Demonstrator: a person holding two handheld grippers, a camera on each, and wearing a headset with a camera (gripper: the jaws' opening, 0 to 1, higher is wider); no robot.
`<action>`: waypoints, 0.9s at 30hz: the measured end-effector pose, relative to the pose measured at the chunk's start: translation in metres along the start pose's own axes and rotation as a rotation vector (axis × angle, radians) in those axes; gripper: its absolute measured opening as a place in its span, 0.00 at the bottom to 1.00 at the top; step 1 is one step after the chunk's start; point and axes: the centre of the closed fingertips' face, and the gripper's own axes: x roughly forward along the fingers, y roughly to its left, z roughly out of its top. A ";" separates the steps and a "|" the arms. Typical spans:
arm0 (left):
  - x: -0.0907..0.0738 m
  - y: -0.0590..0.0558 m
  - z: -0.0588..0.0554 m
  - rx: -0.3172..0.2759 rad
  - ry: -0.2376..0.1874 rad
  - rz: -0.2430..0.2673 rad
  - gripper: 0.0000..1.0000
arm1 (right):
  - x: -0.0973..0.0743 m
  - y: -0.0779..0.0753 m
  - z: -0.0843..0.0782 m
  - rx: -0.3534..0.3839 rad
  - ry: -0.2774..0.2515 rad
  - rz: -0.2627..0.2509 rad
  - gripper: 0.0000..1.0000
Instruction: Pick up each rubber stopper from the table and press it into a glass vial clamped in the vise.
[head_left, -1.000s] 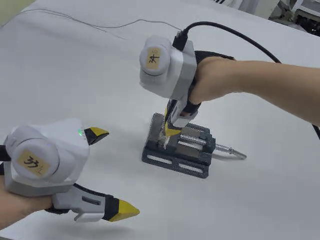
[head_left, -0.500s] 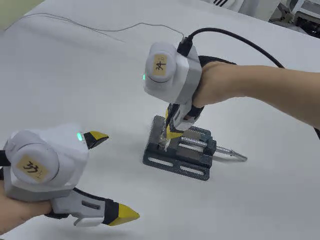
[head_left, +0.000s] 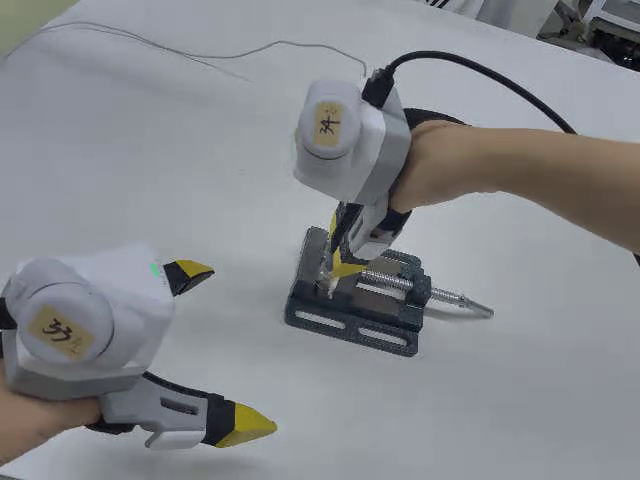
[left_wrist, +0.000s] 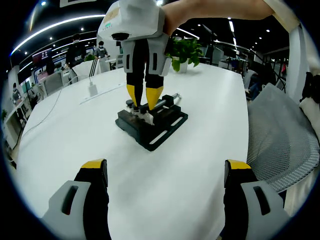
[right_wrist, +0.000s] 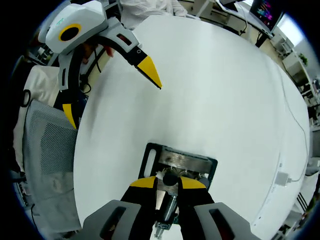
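Right gripper view, lower centre: fingers of right gripper (right_wrist: 169, 184) clench rubber stopper (right_wrist: 170, 177) above vise (right_wrist: 186, 163), pressing step apparently in hand, next calling for a straight downward push, while left gripper (left_wrist: 165, 167) fingers sit released.

The right gripper (head_left: 340, 267) hangs at mid-scene, pointing steeply down, its body tilted a little to the left. The right hand (head_left: 432, 165) wraps its grip from the right, and the bare forearm (head_left: 560, 185) reaches in from the right edge, almost level. Its jaws stand narrow, with a dark stopper (right_wrist: 170, 178) between the yellow tips. The left gripper (head_left: 218, 348) lies low at the near left, held flat by the left hand (head_left: 35, 425) and aimed to the right. Its jaws are spread wide, with nothing between them.
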 end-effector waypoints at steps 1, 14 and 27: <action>0.000 0.000 0.000 0.000 0.000 0.000 0.97 | 0.000 0.000 0.000 0.002 -0.001 -0.002 0.12; -0.001 0.002 -0.002 -0.007 -0.002 0.004 0.96 | -0.015 -0.003 -0.002 0.030 -0.050 -0.007 0.15; -0.003 0.006 -0.005 -0.017 0.000 0.016 0.96 | -0.015 -0.006 -0.003 0.095 -0.173 0.055 0.05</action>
